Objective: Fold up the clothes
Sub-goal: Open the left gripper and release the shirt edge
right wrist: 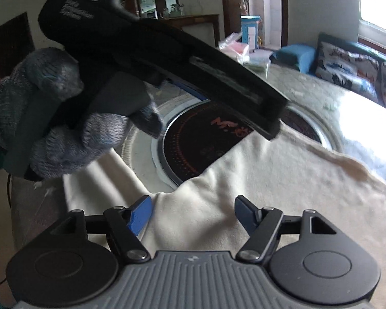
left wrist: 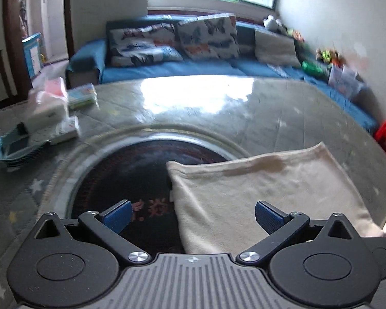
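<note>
Working from how the cream garment (left wrist: 265, 195) lies, we judge it either partly folded or spread for a fold: it rests flat on the round table (left wrist: 218, 108), one corner reaching over the dark glass centre (left wrist: 131, 177). Both tools hang above it with nothing in them. Our left gripper (left wrist: 193, 216) has its jaws spread wide, the cloth's left edge passing between the blue pads; our right gripper (right wrist: 193, 215) is likewise wide open over the cloth (right wrist: 244, 193).

To fold well from here, we want each tool to take a single layer at a corner or hem, pinch low and square, and carry both sides across together so the edges meet without a twist.

From the left wrist we see the far hem and a brownish mark (left wrist: 260, 166) along it, possibly a stain; blur makes that uncertain. From the right wrist we see what the left cannot: the gloved left hand (right wrist: 51, 118) gripping its tool's handle above the cloth's near edge.
</note>
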Motion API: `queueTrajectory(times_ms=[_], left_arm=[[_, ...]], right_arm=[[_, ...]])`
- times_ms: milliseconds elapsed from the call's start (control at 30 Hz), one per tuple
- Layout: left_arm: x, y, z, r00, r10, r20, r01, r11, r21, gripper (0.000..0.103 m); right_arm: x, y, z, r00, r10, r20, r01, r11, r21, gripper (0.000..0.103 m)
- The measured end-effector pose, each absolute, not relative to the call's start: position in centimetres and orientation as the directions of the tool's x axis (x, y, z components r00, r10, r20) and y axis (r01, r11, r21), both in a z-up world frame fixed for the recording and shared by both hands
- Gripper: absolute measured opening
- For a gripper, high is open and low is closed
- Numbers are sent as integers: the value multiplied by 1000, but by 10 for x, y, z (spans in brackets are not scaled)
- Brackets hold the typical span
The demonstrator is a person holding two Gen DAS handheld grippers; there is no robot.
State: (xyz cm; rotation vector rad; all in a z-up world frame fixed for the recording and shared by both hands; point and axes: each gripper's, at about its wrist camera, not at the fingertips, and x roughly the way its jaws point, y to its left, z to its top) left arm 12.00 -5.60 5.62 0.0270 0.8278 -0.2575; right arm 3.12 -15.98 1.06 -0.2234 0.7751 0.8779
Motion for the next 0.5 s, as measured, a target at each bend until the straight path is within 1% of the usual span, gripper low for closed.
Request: queueTrajectory(times_ms=[267,367,500], left_arm=[[137,-61,32,602,-177,-779,270,963,-11,103],[139,-61,25,595,-159,-788,268,963,9,103],[138,-61,21,593,-147,-792,272,962,25,103]], right_arm=[[31,-152,5,313,664,-679,-796,574,194,74],[26,-148,7,296,679,-672,-817,545,190,74],[18,-144,10,284,695,-660,-840,512,177,78]])
